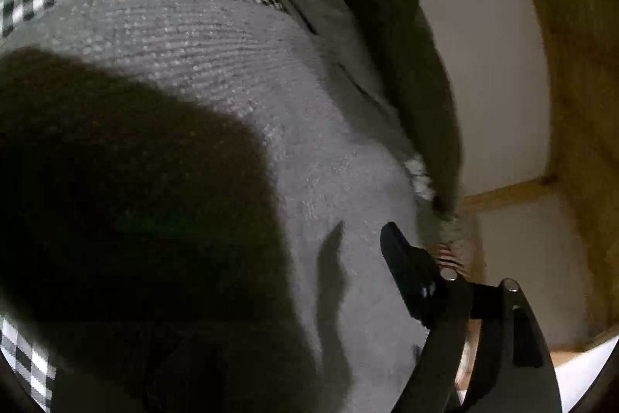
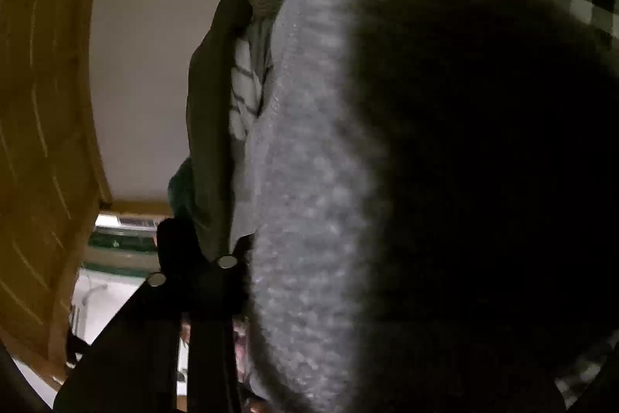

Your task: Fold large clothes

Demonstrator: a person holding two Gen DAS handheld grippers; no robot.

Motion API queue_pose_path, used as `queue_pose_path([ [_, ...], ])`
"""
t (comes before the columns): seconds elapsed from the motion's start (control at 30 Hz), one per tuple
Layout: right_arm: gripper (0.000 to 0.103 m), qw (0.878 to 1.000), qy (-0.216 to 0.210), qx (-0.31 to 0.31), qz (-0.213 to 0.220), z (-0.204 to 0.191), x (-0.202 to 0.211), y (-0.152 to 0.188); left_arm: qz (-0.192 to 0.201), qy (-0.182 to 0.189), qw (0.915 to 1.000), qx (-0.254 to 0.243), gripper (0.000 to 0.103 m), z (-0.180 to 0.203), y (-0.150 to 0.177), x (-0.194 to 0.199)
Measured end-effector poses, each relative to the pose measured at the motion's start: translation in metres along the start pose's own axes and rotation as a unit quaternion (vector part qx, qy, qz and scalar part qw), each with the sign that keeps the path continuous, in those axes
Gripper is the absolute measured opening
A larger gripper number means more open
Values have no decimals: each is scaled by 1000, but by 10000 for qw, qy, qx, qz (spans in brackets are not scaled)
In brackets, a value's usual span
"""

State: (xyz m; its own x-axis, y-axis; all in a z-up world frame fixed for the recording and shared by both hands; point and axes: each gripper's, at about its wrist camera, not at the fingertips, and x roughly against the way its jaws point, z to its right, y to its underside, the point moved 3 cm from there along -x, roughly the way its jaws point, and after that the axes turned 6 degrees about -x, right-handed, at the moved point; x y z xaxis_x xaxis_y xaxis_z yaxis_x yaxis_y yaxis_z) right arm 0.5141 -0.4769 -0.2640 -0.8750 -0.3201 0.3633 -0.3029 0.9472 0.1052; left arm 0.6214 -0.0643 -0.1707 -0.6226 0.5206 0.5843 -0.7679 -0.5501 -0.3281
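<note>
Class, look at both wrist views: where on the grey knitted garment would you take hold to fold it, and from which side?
Grip the grey knitted garment at its free side edge, where it ends beside the dark green cloth. Come in from that open side: the middle is broad, flat knit offering no fold to pinch, while the edge probably lets one finger slip underneath.

A white wall (image 1: 483, 64) fills the upper right of the left view, edged by wooden trim (image 1: 572, 103). In the right view, a wooden door (image 2: 42, 142) stands at the left.

Dim, blurred fisheye views, heavy shadows
</note>
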Motion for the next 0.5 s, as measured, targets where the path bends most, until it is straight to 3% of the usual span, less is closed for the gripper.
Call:
queue_pose_path([
  [0.03, 27, 10000, -20, 3, -9, -2, 2, -1, -58, -184, 9998, 68, 34, -2, 0, -1],
  [0.1, 25, 9999, -97, 18, -56, -3, 11, -2, -123, -64, 9998, 134, 29, -6, -1, 2],
  [0.17, 24, 9998, -137, -43, -128, -1, 21, -1, -159, -42, 9999, -19, 26, -5, 3, 11],
  [0.33, 24, 9990, -290, -237, -241, 12, 65, 6, -499, 321, 9978, 298, 25, -14, 25, 49],
  [0.5, 24, 9986, -298, -301, -314, 31, 77, 4, -546, 240, 9981, 141, 25, -25, 38, 54],
])
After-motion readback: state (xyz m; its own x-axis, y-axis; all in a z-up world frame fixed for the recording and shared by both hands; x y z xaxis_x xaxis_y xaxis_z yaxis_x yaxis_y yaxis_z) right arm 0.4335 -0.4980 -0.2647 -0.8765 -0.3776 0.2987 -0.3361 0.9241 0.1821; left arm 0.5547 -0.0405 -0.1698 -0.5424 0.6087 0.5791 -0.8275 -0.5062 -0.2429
